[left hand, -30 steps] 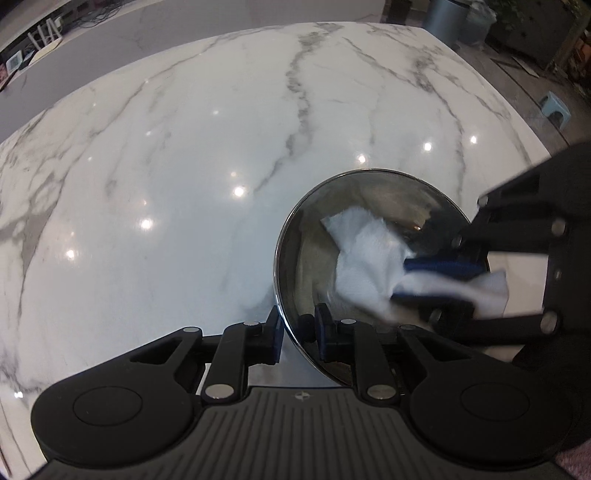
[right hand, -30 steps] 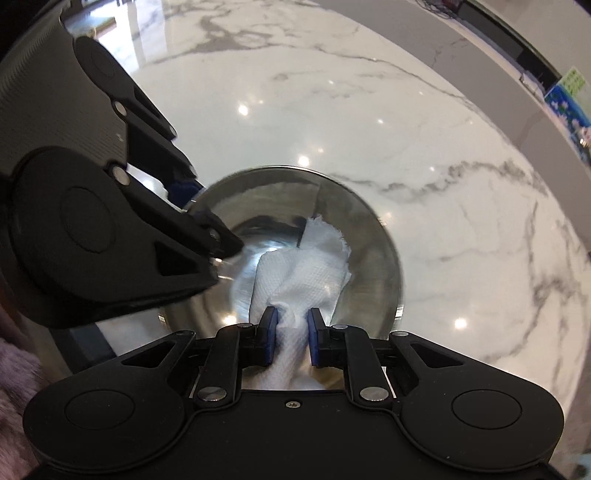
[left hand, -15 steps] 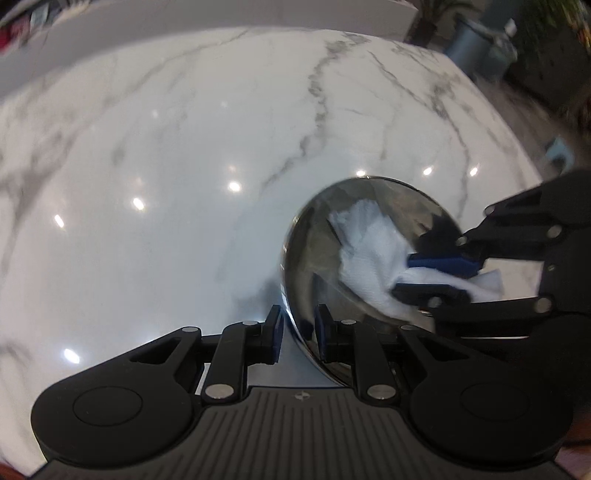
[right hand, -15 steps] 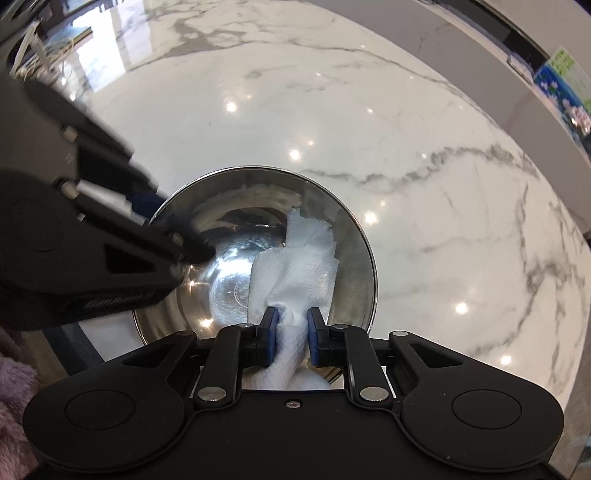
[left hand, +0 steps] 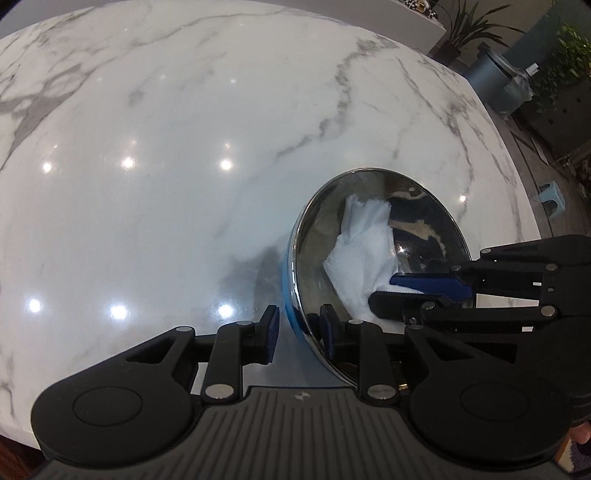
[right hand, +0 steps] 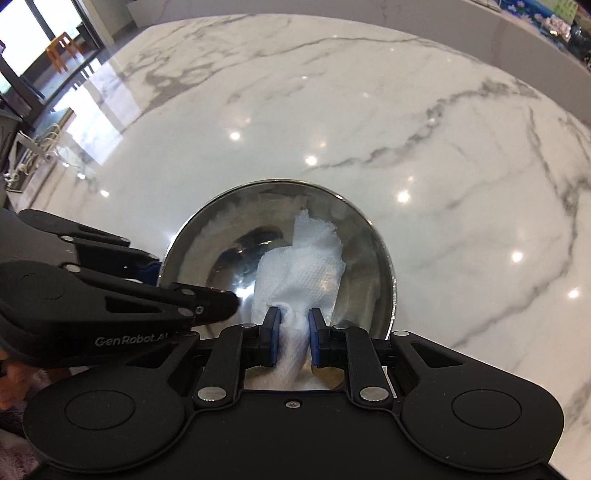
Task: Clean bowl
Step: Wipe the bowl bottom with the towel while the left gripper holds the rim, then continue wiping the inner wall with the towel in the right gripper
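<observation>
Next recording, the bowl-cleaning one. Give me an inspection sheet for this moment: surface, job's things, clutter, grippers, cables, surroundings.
Surface: white marble table, grey-veined, glossy, ceiling lights reflected.
Job's things: steel bowl on the table; white paper towel lying inside it.
Clutter: nothing seen on the table besides the bowl.
Grippers: left gripper straddles the bowl's near rim, jaws opening, a gap showing at the outer pad; right gripper shut on the paper towel, reaching into the bowl.
Cables: loose wires on a side surface beyond the table's far left edge in the right wrist view.
Surroundings: grey bin, potted plants, small blue stool, bright windows.
</observation>
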